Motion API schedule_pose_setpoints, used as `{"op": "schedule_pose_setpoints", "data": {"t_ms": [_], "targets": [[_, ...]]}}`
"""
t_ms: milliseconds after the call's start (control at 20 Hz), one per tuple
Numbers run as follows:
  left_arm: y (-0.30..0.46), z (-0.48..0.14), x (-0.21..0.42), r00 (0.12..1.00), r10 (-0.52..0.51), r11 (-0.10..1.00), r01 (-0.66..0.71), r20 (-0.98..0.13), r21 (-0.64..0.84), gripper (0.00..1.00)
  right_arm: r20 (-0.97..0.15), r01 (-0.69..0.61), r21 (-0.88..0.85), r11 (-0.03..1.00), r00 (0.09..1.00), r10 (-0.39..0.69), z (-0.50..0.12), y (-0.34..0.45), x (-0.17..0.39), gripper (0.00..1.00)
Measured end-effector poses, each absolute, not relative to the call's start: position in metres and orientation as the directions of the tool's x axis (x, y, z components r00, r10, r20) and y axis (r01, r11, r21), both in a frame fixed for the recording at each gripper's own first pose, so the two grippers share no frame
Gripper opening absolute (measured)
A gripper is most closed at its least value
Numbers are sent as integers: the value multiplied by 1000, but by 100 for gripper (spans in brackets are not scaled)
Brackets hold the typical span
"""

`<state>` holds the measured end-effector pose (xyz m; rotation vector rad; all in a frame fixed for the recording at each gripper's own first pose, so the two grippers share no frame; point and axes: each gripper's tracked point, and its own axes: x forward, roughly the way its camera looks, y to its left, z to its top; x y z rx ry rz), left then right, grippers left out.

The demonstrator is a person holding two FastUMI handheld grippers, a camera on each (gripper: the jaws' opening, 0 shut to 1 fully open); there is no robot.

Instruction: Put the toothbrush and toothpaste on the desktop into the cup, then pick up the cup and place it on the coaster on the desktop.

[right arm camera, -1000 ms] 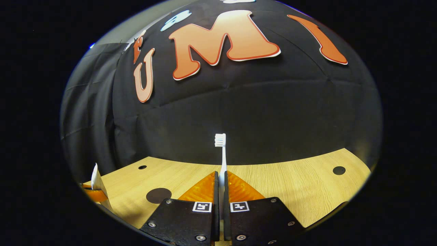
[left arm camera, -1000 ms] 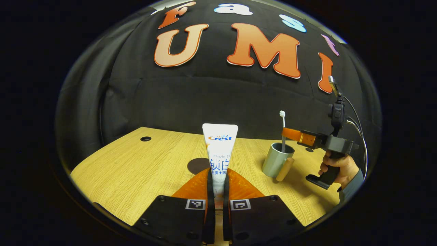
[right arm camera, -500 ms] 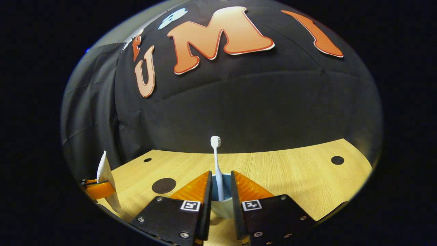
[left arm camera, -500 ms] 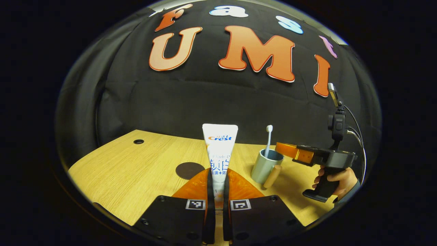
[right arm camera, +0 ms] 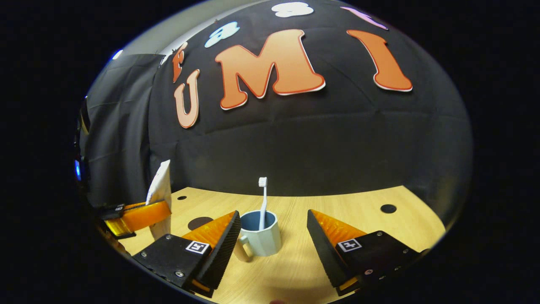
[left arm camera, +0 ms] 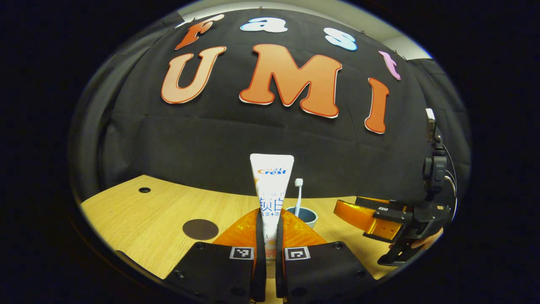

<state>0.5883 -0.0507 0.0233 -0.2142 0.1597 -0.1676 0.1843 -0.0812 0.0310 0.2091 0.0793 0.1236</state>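
My left gripper (left arm camera: 270,215) is shut on a white toothpaste tube (left arm camera: 271,185), held upright above the wooden desktop (left arm camera: 139,215). Behind it stands a pale blue cup (left arm camera: 307,216) with a white toothbrush (left arm camera: 298,196) upright in it. In the right gripper view the cup (right arm camera: 261,236) with the toothbrush (right arm camera: 263,200) sits between the wide-open fingers of my right gripper (right arm camera: 273,215), touching neither. A dark round coaster (left arm camera: 200,229) lies left of the cup. The left gripper (right arm camera: 162,209) with the tube (right arm camera: 159,188) shows at the left edge.
The desktop (right arm camera: 358,215) has small dark round holes (right arm camera: 388,208), one of them at the far left (left arm camera: 144,190). The right gripper (left arm camera: 352,211) and the hand (left arm camera: 426,241) holding it are at the right. Black cloth wall stands behind the desk.
My right gripper let go of the toothbrush into the cup, opened wide and drew back. My left gripper with the tube moved right, so the cup now sits just behind it.
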Motion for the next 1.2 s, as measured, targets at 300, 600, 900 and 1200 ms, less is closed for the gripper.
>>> {"op": "schedule_pose_setpoints", "data": {"t_ms": [300,600,900,1200], "targets": [[-91,49,617,976,-216,949,202,-31,-243,12,-37,-88,238,967,994,99,39,-104,149,97],[-109,69,644,969,-242,937,249,58,-247,12,0,-75,196,978,997,76,46,-114,118,97],[-123,70,669,952,-287,914,305,107,-266,12,20,-87,225,971,996,85,48,-111,93,97],[-138,57,697,948,-302,909,319,101,-270,12,24,-63,190,980,998,60,47,-121,77,97]]}}
